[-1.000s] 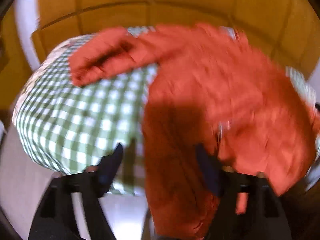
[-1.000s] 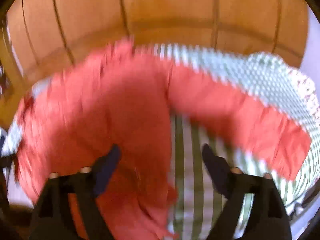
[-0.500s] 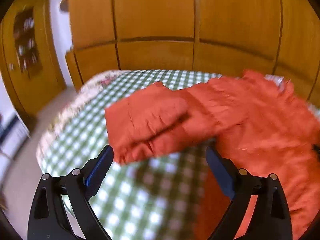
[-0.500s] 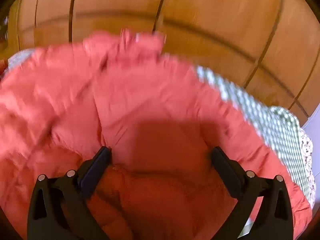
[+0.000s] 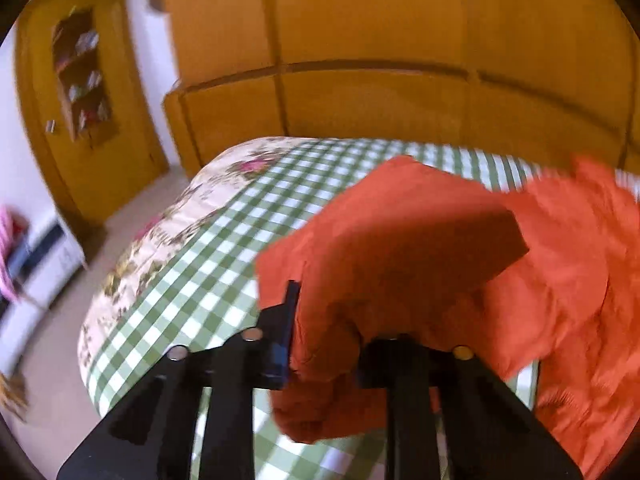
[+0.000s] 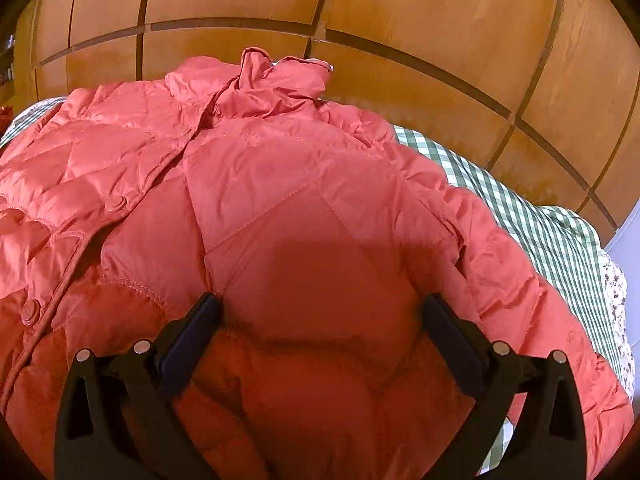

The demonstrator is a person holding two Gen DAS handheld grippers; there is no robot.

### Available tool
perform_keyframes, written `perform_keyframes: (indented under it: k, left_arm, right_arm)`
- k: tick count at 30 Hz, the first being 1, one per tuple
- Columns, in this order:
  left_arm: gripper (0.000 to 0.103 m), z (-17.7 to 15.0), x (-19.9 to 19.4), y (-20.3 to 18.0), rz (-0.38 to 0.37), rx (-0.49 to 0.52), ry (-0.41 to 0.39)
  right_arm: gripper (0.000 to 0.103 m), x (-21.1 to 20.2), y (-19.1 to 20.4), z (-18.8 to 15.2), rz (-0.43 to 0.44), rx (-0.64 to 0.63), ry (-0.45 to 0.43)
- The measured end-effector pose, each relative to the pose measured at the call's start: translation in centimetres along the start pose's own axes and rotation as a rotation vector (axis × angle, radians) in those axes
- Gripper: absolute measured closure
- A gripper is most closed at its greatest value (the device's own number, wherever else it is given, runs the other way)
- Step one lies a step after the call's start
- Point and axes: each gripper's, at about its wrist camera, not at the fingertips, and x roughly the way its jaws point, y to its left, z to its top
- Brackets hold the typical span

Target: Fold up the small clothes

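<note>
An orange-red quilted jacket [image 6: 300, 184] lies spread on a green-and-white checked bed cover [image 5: 224, 248], collar toward the far wall. Its sleeve [image 5: 400, 240] reaches left across the cover. My left gripper [image 5: 328, 320] sits at the sleeve's end with its jaws closing, and bunched sleeve fabric is pinched between them. That fabric hides the right finger. My right gripper [image 6: 320, 304] stands wide open just above the jacket's body, with the padded fabric lying under and between its fingers but not gripped. Snap buttons [image 6: 118, 202] run down the jacket front at the left.
Wooden wardrobe panels [image 5: 400, 40] stand close behind the bed. A wooden door with shelves [image 5: 80, 80] and a low white unit [image 5: 40, 264] are at the left, across bare floor [image 5: 52, 340]. The floral quilt border [image 5: 160, 240] marks the bed's left edge; checked cover [image 6: 520, 208] shows right of the jacket.
The left gripper has swung left to the sleeve's end and gone from wide open to closed on the fabric. The right gripper has settled over the jacket body and stayed open.
</note>
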Motion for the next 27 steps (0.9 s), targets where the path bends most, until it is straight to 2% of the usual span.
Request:
perform_keyframes:
  k: [3,7,11,13,16,19,23,27]
  left_arm:
    - [0.091,2.6,-0.8,2.7,-0.053,-0.12,0.02]
    - [0.091,6.4,-4.1,3.6,-0.108,-0.202,-0.065]
    - [0.091,10.1,-7.9,1.4,-0.191,-0.23,-0.181]
    - [0.091,11.4,-9.7,-0.9,-0.266,-0.222,-0.234]
    - [0.091,12.7,-11.7,-5.5,-0.357,-0.149,-0.295]
    - [0.091,13.0,-12.4,-10.8,-0.435,-0.041,-0.305]
    - [0.091,11.5,-11.8,-18.3,-0.562,0.109,-0.263]
    - [0.091,8.4,-9.7,-25.1,-0.629,0.198,-0.184]
  right_arm:
    - [0.002,0.0,0.1,0.0,-0.006,-0.005,-0.001]
    - [0.002,0.0,0.0,0.0,-0.003,-0.002,-0.001]
    - [0.002,0.1,-0.1,0.0,0.004,0.003,0.0]
    - [0.002,0.1,-0.2,0.1,0.008,0.005,0.003]
    - [0.002,0.1,-0.3,0.1,0.016,0.011,0.004]
    - [0.002,0.1,-0.4,0.0,0.026,0.022,0.005]
    - [0.002,0.2,-0.7,0.0,0.044,0.038,0.005]
    - [0.002,0.2,-0.9,-0.1,0.055,0.047,0.006]
